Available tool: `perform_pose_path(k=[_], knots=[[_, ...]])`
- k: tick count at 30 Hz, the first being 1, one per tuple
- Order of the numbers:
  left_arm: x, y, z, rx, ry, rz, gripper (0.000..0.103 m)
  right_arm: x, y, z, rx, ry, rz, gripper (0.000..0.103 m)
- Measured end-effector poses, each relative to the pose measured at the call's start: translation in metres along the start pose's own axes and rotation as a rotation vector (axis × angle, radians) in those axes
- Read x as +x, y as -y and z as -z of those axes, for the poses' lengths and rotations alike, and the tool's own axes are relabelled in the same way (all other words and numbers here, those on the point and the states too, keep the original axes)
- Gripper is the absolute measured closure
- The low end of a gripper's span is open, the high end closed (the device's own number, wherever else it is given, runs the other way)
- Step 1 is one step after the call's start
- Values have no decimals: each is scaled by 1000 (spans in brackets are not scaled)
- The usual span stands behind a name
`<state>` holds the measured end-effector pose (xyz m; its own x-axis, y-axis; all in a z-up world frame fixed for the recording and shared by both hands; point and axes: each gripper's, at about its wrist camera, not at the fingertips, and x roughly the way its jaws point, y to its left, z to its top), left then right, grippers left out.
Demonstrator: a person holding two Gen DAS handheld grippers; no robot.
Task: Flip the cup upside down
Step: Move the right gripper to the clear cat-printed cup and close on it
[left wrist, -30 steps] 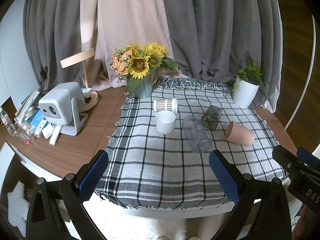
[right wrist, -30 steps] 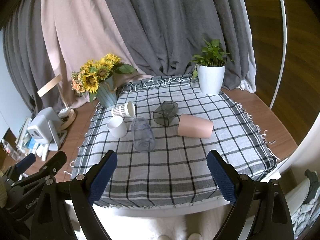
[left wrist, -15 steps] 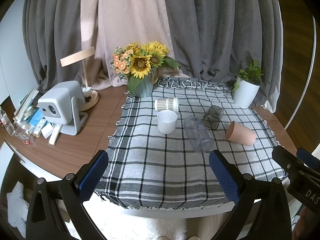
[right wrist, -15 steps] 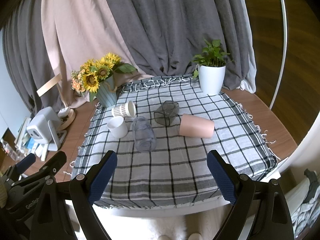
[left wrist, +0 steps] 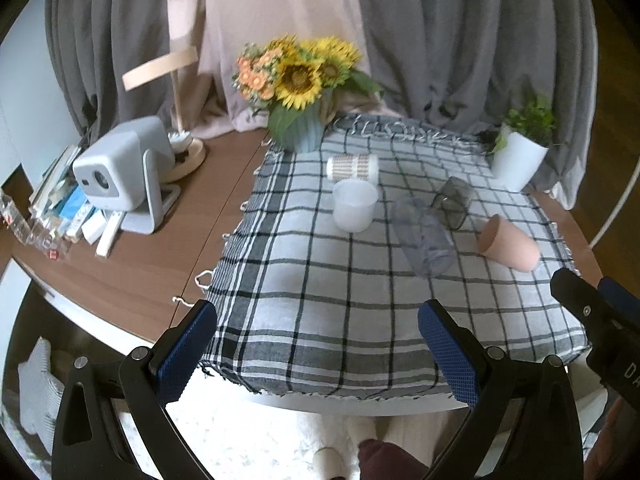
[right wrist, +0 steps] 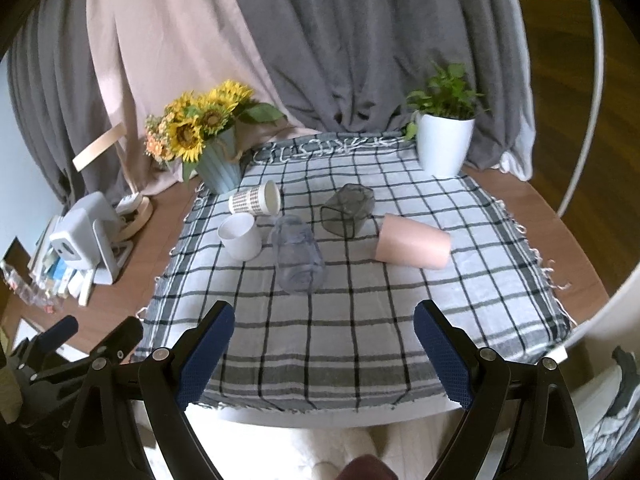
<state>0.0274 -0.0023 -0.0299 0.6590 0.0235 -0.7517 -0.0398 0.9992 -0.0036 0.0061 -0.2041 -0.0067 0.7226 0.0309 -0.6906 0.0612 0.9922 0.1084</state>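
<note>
Several cups sit on a checked cloth. A white cup stands upright, mouth up. A patterned paper cup, a clear cup, a dark smoky cup and a pink cup lie on their sides. My left gripper and right gripper are both open and empty, hovering at the table's near edge, well short of the cups.
A sunflower vase stands at the cloth's back left, a potted plant at back right. A projector, lamp and books crowd the left of the wooden table. Curtains hang behind.
Both grippers have moved slightly toward the table, with the left view shifting a little. Nothing on the cloth has moved.
</note>
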Motion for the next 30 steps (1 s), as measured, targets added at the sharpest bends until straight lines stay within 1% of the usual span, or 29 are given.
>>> perform_pose_path(k=[7,8,13,18,22,25,28,30], knots=[[46,-7,-18,-33,-69,-58,0,51,-14,-27,-77,-31,-57,12],[53,-8,-20,-36,-79,-63,0,60,-16,-32,-80,-29,-63,12],[92,-6,-34,-58,-128,-112,0,115,-25,-55,-114,-71,-88,12],[130,-1,-40,-60,-197,-143,0,177,-26,-64,-123,-171,-123,13],[154,2,-40,-67,-241,-164,0,219,-26,-65,-129,-258,-136,16],[167,2,-39,-75,-271,-171,0,241,-28,-64,-138,-303,-145,18],[173,4,-38,-79,-282,-181,0,260,-29,-61,-148,-361,-158,19],[177,5,-37,-81,-286,-189,0,268,-28,-59,-151,-382,-163,21]])
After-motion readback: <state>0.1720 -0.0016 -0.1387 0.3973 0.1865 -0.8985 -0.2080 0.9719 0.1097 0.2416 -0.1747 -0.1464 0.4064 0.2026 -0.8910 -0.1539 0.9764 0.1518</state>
